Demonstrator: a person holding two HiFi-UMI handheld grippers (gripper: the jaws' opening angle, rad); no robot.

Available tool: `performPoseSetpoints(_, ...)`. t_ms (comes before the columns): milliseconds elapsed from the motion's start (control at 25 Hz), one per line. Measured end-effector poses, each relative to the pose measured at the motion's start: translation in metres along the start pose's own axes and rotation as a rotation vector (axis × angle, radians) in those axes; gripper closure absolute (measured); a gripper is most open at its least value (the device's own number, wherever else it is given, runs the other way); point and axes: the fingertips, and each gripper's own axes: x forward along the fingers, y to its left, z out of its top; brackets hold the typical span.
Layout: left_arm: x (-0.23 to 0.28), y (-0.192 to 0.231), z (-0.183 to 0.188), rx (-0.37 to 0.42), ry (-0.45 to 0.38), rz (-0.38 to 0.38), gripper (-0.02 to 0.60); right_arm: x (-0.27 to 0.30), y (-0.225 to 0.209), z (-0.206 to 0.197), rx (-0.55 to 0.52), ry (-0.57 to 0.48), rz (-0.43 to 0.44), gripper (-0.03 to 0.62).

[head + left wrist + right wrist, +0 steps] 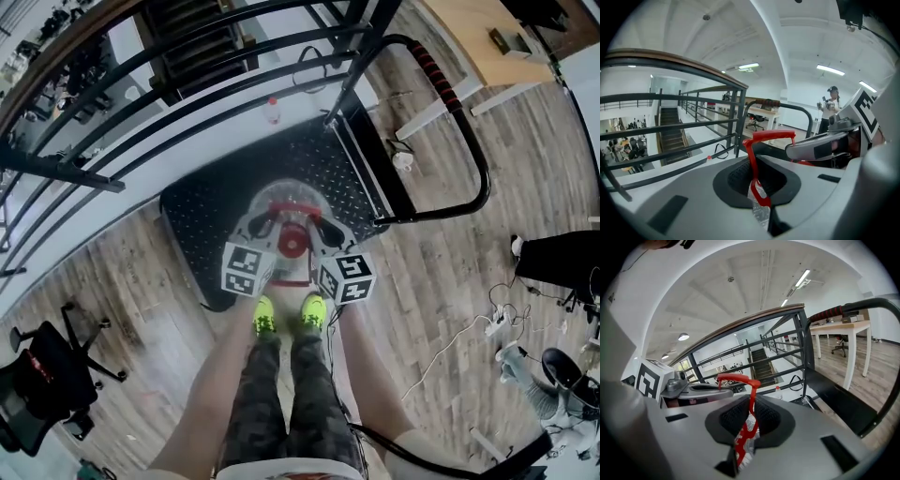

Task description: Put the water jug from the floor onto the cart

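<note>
1. The left gripper [760, 199] has its jaws clenched on one end of the red handle [771, 137]. The strap runs down between the pads.
2. The water jug [279, 199] hangs under both grippers, red cap [292, 242] up, over the near edge of the cart deck [309, 155]. No view shows whether its base touches the deck.
3. The right gripper [744, 439] has its jaws clenched on the other end of the same handle.
4. The step in hand appears to be the set-down. Hold both grippers level so the handle does not twist. Bring the jug further in from the edge and lower it straight until the base sits flat, then let go. A base partly over the edge could tip the jug towards the shoes [265, 319].
5. The deck is bare black studded plate and should resist sliding. The floor [450, 281] is wood plank.
6. An office chair [47, 375] stands at the left and a railing [187, 84] runs beyond the cart. The push bar [480, 159] and a table [469, 37] are at the right.
</note>
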Motion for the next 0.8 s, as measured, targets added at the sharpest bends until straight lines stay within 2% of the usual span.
performPoseSetpoints(200,0.017,0.018,0.003,0.011,-0.021,-0.01,0.56,0.021,-0.01,0.008,0.033,-0.039,-0.001,0.554)
performPoseSetpoints(800,0.05,0.043,0.013,0.021,-0.055,-0.004,0.56,0.057,-0.033,0.024,0.001,-0.082,-0.024,0.554)
